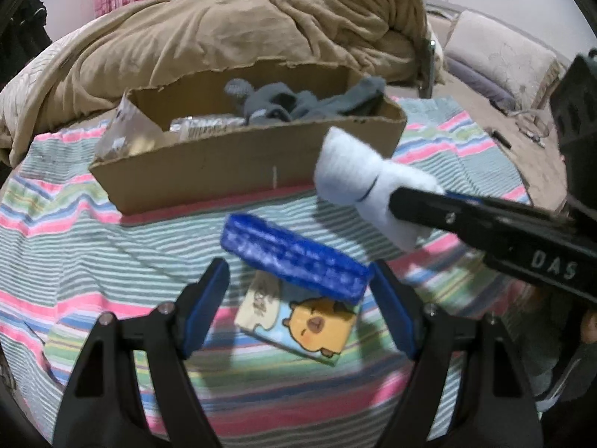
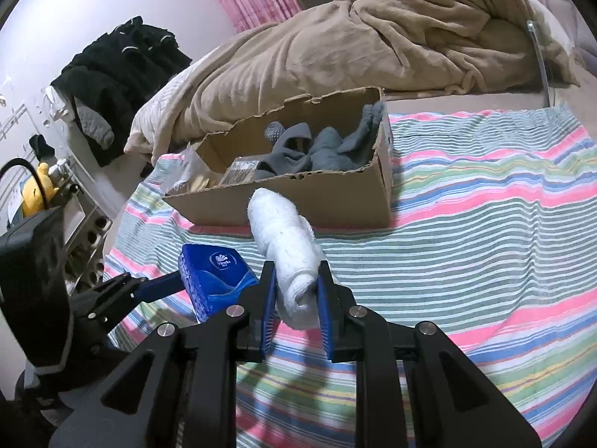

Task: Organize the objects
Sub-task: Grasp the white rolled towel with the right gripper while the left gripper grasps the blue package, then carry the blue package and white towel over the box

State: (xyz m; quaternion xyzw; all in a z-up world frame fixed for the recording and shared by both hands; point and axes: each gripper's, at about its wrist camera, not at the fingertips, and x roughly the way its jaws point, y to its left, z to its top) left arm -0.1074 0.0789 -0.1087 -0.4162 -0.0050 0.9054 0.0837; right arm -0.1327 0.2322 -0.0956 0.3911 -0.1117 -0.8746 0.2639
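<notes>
My right tool (image 2: 296, 289) is clamped on a rolled white sock (image 2: 283, 239), held up off the bed just in front of the cardboard box (image 2: 335, 198). From the left wrist view the same sock (image 1: 358, 179) hangs at the box's (image 1: 238, 164) front right corner, not inside.

My left tool (image 1: 298, 283) is spread wide with nothing pinched. Between its fingers (image 1: 209, 298) sits a blue tissue pack (image 1: 294, 257); it touches or nearly touches the right pad, cannot tell which. The pack (image 2: 214, 276) seems tilted, partly over a flat cartoon-animal packet (image 1: 306, 324) that lies on the striped bedsheet (image 1: 74, 231) near the bed's front edge.

The box sits mid-bed on the sheet (image 2: 485, 205), toward the far side. Grey socks (image 1: 306, 102) fill its right end, foil packets (image 1: 209, 125) lie in the middle, and a clear plastic bag (image 1: 123, 134) sticks out at the left end.

A tan blanket (image 1: 242, 26) is piled behind the box. Dark clothes (image 2: 119, 71) are off the bed's far left.
</notes>
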